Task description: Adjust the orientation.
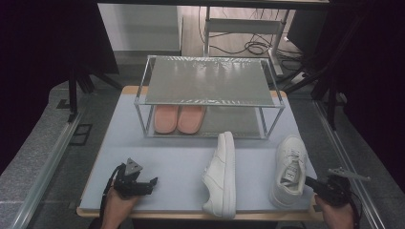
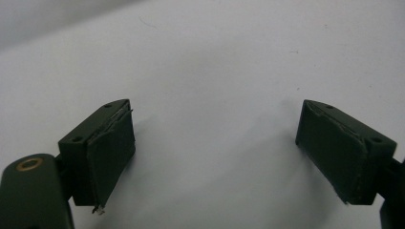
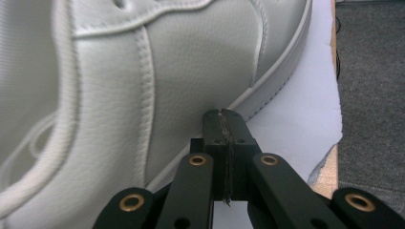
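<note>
Two white sneakers lie on the pale blue table top. One sneaker rests on its side near the front middle. The other sneaker stands upright at the front right, its white leather side close up in the right gripper view. My right gripper is shut with nothing between its pads, its tips right at that shoe's heel side. At the front left my left gripper is open above bare table, and its pads hold nothing.
A two-tier metal shoe rack stands at the back of the table. A pair of pink slippers sits on its lower shelf at the left. The table's right edge is close to my right gripper.
</note>
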A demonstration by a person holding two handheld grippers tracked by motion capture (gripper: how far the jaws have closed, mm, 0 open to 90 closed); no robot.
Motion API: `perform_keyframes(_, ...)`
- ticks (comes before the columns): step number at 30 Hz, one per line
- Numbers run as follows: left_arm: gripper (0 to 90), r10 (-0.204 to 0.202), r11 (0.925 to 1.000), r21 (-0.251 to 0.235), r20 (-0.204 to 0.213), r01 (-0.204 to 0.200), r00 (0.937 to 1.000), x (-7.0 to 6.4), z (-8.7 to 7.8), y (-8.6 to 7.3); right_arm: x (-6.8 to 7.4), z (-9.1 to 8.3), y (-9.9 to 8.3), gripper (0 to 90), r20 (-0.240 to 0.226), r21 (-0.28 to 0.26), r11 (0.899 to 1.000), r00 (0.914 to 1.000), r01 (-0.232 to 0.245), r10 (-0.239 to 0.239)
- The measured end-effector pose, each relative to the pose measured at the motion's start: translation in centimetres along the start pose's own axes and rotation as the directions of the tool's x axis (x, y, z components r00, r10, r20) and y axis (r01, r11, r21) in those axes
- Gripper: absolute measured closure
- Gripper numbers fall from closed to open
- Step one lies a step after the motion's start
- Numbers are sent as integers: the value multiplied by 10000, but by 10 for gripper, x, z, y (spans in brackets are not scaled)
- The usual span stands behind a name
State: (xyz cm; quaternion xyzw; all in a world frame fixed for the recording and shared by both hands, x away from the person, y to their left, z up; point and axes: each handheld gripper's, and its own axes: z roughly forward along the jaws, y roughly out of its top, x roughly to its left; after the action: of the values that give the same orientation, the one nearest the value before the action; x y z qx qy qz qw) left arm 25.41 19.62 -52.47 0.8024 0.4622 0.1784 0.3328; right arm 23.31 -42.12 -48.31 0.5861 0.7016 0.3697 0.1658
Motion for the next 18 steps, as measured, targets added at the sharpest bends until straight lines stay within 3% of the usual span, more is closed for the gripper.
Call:
perform_keyframes(11,130,-2,10000,-3,-2,2,10000,0,0,0,10,-33,16,897,-304,-608,9973,9986,411,-431)
perform_keyframes(18,131,-8,10000,-6,-5,8,10000,0,0,0,25,-42,28,890,-746,-755,9950,9946,661,-718)
